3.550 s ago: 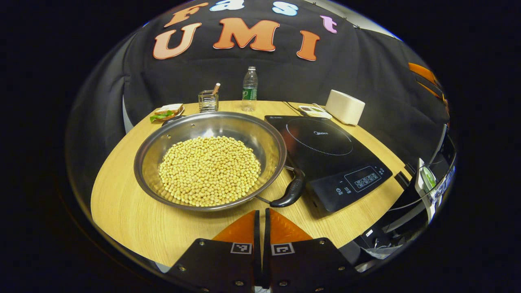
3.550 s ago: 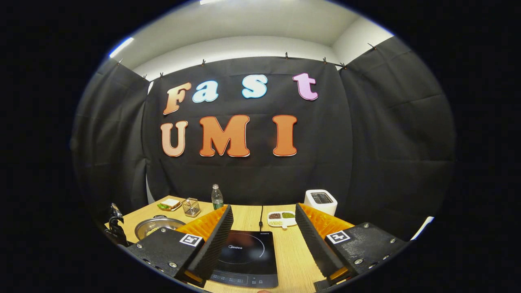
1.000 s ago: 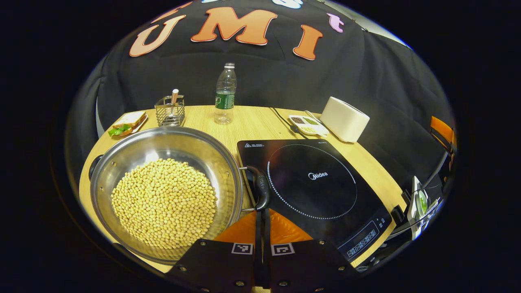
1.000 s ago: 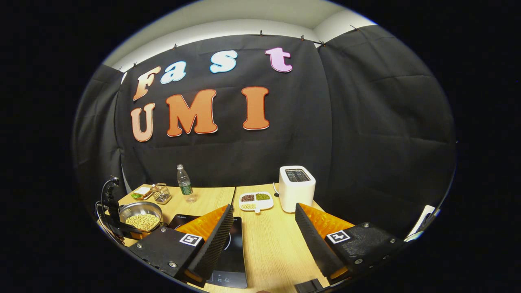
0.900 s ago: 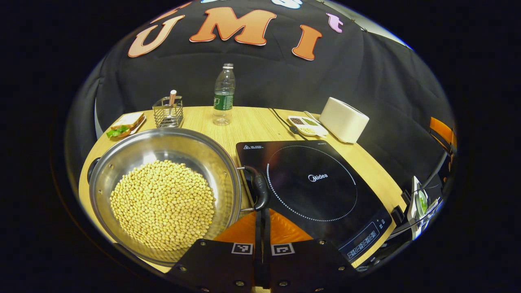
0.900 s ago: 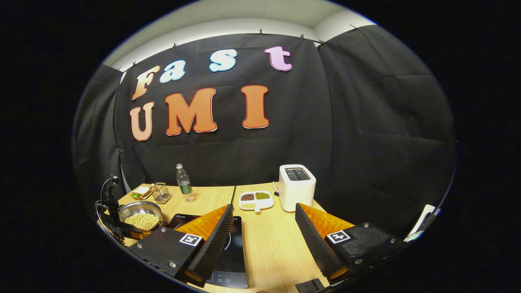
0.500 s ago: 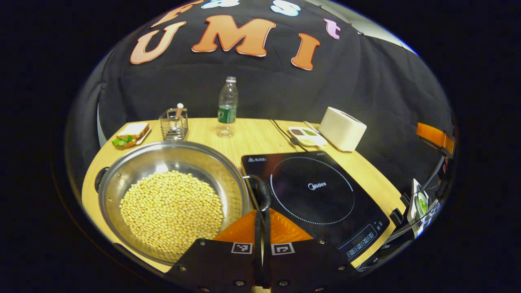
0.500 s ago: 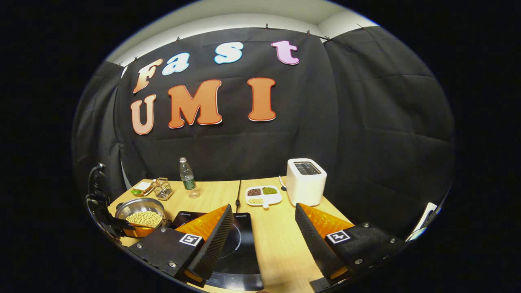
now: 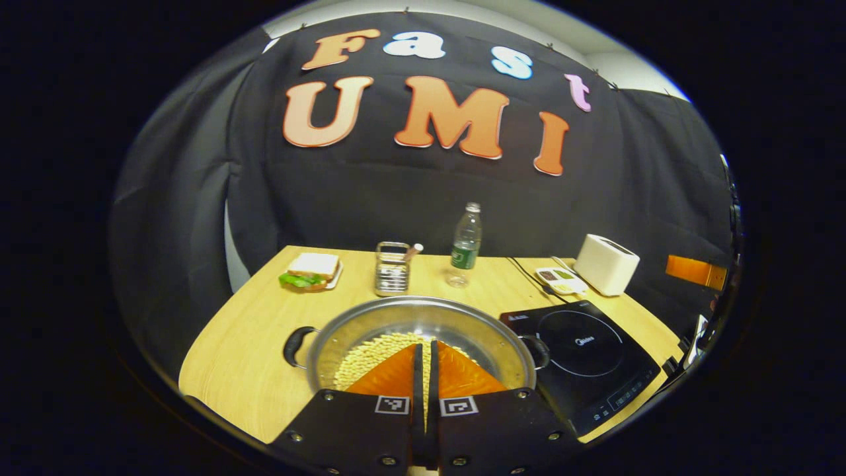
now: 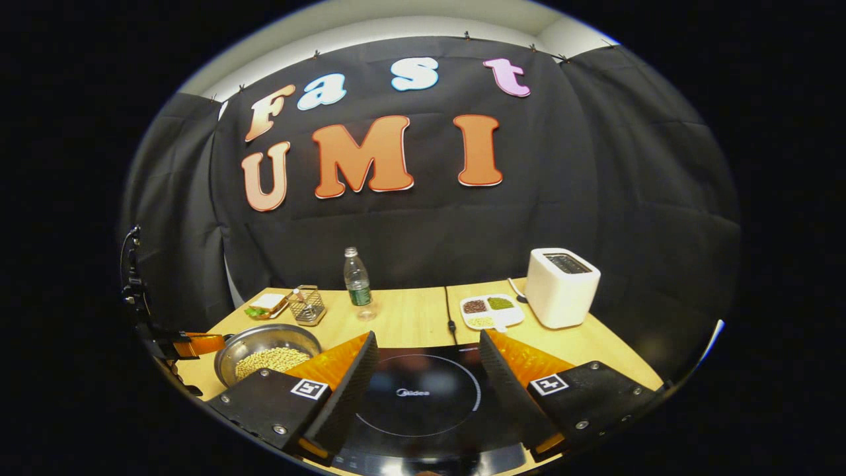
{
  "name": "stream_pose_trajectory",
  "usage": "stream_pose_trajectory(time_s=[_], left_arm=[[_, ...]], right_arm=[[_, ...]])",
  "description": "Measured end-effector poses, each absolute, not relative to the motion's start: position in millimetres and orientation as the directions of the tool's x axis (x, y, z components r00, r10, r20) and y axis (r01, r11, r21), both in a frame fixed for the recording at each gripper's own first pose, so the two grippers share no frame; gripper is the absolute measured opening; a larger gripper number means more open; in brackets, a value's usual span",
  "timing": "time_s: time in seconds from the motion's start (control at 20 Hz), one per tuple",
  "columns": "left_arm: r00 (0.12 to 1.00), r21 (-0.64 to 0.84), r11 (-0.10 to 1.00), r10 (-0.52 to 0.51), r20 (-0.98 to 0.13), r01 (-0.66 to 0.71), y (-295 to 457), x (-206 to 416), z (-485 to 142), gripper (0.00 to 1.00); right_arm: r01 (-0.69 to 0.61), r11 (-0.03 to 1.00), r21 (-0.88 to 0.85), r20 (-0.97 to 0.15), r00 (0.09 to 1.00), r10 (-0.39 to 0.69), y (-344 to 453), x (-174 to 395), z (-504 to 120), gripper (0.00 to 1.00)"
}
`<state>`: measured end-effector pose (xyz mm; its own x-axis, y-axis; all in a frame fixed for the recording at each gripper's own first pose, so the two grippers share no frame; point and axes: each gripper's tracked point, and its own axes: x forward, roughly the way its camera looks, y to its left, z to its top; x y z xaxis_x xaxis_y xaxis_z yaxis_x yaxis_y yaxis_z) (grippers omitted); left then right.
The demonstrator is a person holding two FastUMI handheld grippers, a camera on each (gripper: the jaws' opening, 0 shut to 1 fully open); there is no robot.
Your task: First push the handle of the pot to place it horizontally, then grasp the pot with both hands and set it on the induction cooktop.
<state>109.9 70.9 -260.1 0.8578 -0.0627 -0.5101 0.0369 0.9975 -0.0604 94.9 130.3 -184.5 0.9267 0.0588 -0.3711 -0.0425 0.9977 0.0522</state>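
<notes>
**Handling the loaded pot: grip points and condition**

The pot [image 9: 423,330] is judged heavy and stiff: a wide, shallow steel pan carrying a deep layer of pale beans [image 9: 370,354] that would probably shift or spill if it were tipped. The polished wall looks slippery, so it is a poor place to grip. Take hold at the two dark loop handles, the left handle [image 9: 295,346] and the right handle [image 9: 540,350], which lie on opposite sides, roughly level across the pan. Lift evenly.

The pot stands on the counter [image 9: 251,357] toward its front edge, just beside the left edge of the cooktop [image 9: 581,357], not yet on it.

The left claw [image 9: 425,360] has its fingers pressed together, holding nothing, above the pot's near rim. The right claw [image 10: 428,370] is spread wide and empty, over the cooktop.
</notes>
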Motion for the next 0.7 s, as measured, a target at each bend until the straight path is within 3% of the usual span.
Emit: stream_pose_trajectory(time_s=[0.05, 0.2, 0.25, 0.3, 0.45, 0.55, 0.6, 0.7], left_arm=[[0.856, -0.051, 0.998, -0.044, -0.515, 0.021, 87.0, 108.4, -264.7, 0.02], [0.863, -0.009, 1.000, 0.006, -0.506, -0.012, 130.3, 107.9, -268.6, 0.03], [0.864, -0.008, 1.000, 0.011, -0.503, -0.017, 138.9, 110.7, -273.2, 0.11], [0.865, -0.008, 1.000, 0.019, -0.501, -0.026, 148.3, 112.5, -275.6, 0.11], [0.852, -0.023, 1.000, -0.018, -0.523, 0.007, 161.4, 115.3, -294.2, 0.31], [0.841, -0.035, 0.999, -0.047, -0.539, 0.034, 163.6, 119.8, -305.6, 0.69], [0.841, -0.046, 0.998, -0.054, -0.538, 0.034, 166.4, 124.7, -308.4, 0.73], [0.838, -0.029, 0.999, -0.051, -0.543, 0.042, 177.3, 132.3, -317.4, 0.72]], right_arm=[[-0.046, 0.997, 0.059, -0.382, 0.922, 0.065, 140.7, 96.6, -190.1, 1.00], [-0.053, 0.997, 0.058, -0.416, 0.906, 0.072, 172.1, 100.2, -209.9, 0.95], [-0.047, 0.997, 0.065, -0.421, 0.904, 0.070, 180.3, 102.1, -214.0, 0.96], [-0.046, 0.996, 0.079, -0.427, 0.901, 0.076, 190.1, 102.3, -219.1, 0.96], [-0.043, 0.993, 0.114, -0.464, 0.881, 0.091, 219.9, 106.7, -238.9, 0.96], [-0.040, 0.996, 0.084, -0.478, 0.875, 0.076, 232.6, 112.0, -250.2, 0.96], [-0.037, 0.997, 0.068, -0.482, 0.874, 0.065, 237.6, 113.9, -255.8, 0.96], [-0.047, 0.997, 0.058, -0.507, 0.859, 0.070, 250.1, 115.3, -269.8, 0.96]])
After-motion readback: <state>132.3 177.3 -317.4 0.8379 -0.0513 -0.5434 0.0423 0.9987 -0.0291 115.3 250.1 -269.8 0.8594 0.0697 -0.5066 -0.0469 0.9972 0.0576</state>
